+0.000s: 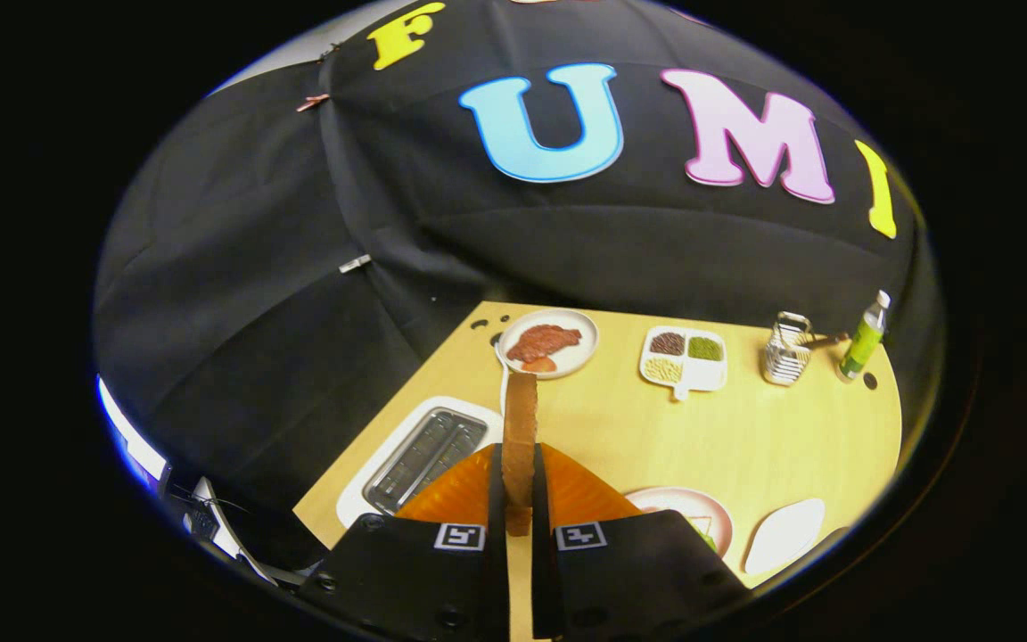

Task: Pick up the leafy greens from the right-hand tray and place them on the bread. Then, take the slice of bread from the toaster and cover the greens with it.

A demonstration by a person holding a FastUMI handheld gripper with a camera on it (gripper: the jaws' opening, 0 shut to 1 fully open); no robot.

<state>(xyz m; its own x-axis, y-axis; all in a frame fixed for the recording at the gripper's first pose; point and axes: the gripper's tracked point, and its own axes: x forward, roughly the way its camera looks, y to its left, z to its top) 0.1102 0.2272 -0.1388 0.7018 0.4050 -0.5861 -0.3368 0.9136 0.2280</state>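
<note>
Black two-finger gripper (pixel 519 486) clenched on upright brown toasted bread slice (pixel 520 437). White two-slot toaster (pixel 420 455) at 10 o'clock; pink-rimmed plate (pixel 687 506) at 3 o'clock.

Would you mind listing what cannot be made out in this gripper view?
- Pink plate: mostly hidden behind the claw, which is shut on the bread slice; whether bread and greens lie there is unclear, though a green edge peeks out.
- Toaster: near end covered by the orange finger.
- Divided dish: contents too small to identify.
- White leaf-shaped tray: blurred near the rim.
</note>
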